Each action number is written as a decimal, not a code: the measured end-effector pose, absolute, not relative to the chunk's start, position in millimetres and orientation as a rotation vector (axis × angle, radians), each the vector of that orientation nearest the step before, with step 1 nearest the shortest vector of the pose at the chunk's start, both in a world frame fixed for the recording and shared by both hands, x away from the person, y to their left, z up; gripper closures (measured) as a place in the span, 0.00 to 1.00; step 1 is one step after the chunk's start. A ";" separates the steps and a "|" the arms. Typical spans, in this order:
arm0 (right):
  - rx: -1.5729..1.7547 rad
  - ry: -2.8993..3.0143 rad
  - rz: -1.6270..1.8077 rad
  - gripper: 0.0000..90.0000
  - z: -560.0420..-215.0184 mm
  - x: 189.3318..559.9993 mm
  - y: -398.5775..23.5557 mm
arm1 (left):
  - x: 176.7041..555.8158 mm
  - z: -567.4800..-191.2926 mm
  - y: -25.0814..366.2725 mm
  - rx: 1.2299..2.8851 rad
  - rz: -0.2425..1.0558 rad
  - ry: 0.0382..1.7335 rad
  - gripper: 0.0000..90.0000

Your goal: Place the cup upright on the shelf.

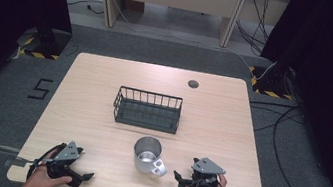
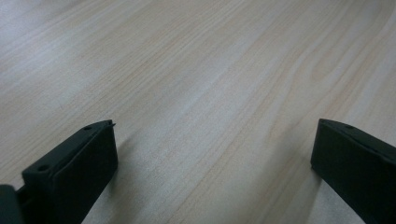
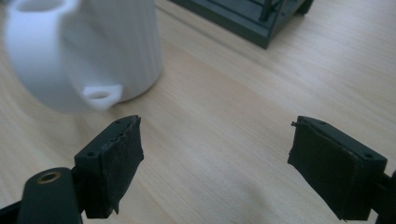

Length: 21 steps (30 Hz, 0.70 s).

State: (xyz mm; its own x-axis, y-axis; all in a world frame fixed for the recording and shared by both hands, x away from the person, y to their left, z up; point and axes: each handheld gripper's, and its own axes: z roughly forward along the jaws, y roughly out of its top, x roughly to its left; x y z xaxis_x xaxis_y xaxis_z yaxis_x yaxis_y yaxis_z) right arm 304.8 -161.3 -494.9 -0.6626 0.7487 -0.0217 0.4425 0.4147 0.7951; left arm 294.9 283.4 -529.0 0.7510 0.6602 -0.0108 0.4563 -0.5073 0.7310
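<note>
Metal mug [image 1: 147,154] stands upright on the wooden table [image 1: 90,112], near the front edge, handle toward the right gripper [image 1: 180,180]. Wire basket [image 1: 148,109] sits just behind the mug, apart from it. Right gripper rests just beside the mug handle, jaws apart, nothing between them; mug close ahead in the right gripper view [image 3: 93,51]. Left gripper [image 1: 83,177] sits at the front left, well apart from the mug, jaws wide over bare table.
</note>
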 end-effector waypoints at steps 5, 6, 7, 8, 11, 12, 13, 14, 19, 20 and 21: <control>0.959 2.301 1.159 0.18 -481.6 296.4 -153.1 | 294.9 -528.9 283.4 2.195 0.348 0.833 0.00; 0.947 2.302 1.158 0.18 -480.1 295.1 -151.5 | 294.8 -529.0 283.4 2.195 0.348 0.834 0.00; 0.933 2.306 1.164 0.18 -478.5 293.2 -149.3 | 294.8 -528.9 283.4 2.195 0.348 0.834 0.00; 0.917 2.318 1.167 0.18 -476.5 291.2 -146.9 | 294.8 -528.9 283.4 2.196 0.348 0.833 0.00; 0.893 2.326 1.174 0.18 -473.4 287.3 -141.8 | 294.8 -528.9 283.5 2.195 0.348 0.833 0.00; 0.887 2.331 1.176 0.17 -472.3 285.9 -140.2 | 294.7 -529.0 283.4 2.195 0.348 0.834 0.00; 0.879 2.333 1.181 0.17 -471.5 284.9 -138.6 | 294.7 -528.9 283.5 2.195 0.348 0.833 0.00; 0.869 2.335 1.188 0.17 -470.6 283.8 -136.7 | 294.7 -529.0 283.5 2.195 0.348 0.834 0.00; 0.862 2.327 1.204 0.17 -469.1 283.1 -131.0 | 294.7 -529.0 283.5 2.195 0.348 0.834 0.00; 0.862 2.323 1.210 0.17 -468.9 284.0 -129.8 | 294.7 -529.0 283.5 2.195 0.348 0.834 0.00; 0.867 2.316 1.217 0.18 -468.7 284.9 -128.5 | 294.7 -529.0 283.5 2.195 0.348 0.834 0.00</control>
